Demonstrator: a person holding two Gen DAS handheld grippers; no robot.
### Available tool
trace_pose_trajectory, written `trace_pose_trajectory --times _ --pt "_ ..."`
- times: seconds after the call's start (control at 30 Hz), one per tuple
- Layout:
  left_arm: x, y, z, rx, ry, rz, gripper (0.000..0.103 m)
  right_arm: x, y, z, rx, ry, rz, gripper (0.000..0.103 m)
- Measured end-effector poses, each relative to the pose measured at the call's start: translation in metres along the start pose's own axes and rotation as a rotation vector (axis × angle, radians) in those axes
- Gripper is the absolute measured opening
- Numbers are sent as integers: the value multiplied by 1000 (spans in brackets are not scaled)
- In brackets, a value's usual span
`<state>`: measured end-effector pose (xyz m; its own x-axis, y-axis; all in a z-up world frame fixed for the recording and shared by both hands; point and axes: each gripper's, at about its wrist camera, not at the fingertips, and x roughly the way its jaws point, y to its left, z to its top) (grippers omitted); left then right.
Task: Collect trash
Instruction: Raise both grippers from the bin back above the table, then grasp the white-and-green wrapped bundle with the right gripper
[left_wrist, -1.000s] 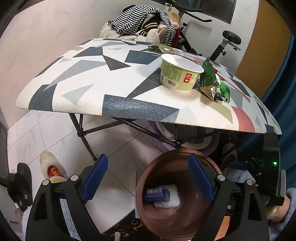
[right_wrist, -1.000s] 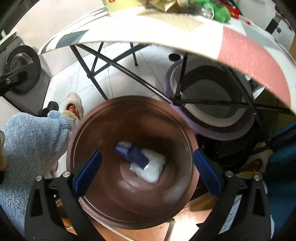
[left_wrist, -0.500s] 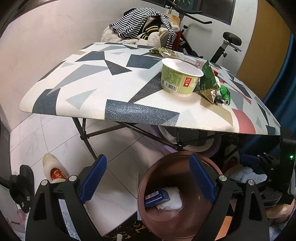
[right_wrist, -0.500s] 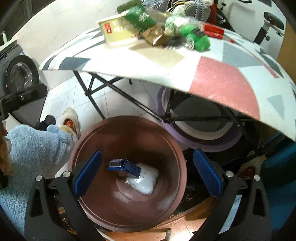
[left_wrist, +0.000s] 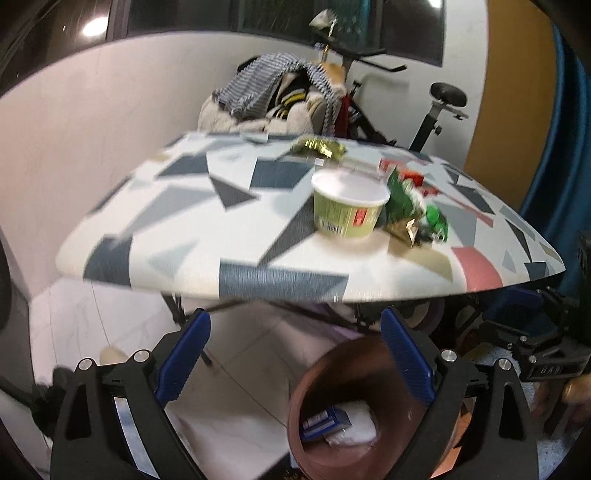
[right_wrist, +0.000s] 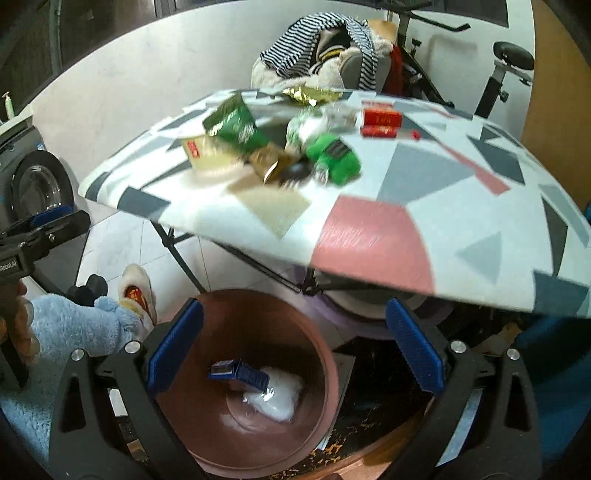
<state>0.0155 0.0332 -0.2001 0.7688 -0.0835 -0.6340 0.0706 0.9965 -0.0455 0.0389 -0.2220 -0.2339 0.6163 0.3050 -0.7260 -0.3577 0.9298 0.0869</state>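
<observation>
Two hand-held grippers hang low beside a folding table (left_wrist: 192, 206) with a geometric-patterned top, both released and carrying nothing. The left gripper (left_wrist: 295, 354) has its blue-padded fingers (left_wrist: 183, 356) spread wide over the tiled floor and the near rim of a brown bin (right_wrist: 325, 373); the right gripper (right_wrist: 291, 345) is likewise spread, directly above the bin's mouth.

Inside the bin, on its bottom, lie a small blue carton (right_wrist: 240, 371) and a crumpled white wrapper (right_wrist: 277, 395), the carton resting partly on the wrapper.

On the table above, more trash is grouped toward the right side: a pale green paper cup (left_wrist: 347, 210) standing upright, a dark green snack bag (right_wrist: 236, 125) touching it, a bright green wrapper (right_wrist: 334, 157) just beside, a gold foil packet (left_wrist: 319, 147) farther back, and a red box (right_wrist: 380, 120) near the far edge.

A light blue fleece sleeve (right_wrist: 70, 328) shows at the left of the right-wrist view. Both views are motion-blurred.
</observation>
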Motion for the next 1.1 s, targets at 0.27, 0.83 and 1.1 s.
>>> trace_pose_trajectory --times 0.27,0.83,1.1 --pt "-16 0 39 67 -115 -53 91 -8 -20 27 -30 -37 -22 97" --pt "-6 31 98 1 -188 -56 91 -10 -33 94 -109 -102 -109 97" --pt "7 36 102 -7 -166 -61 91 3 -37 112 -93 -81 -84 97"
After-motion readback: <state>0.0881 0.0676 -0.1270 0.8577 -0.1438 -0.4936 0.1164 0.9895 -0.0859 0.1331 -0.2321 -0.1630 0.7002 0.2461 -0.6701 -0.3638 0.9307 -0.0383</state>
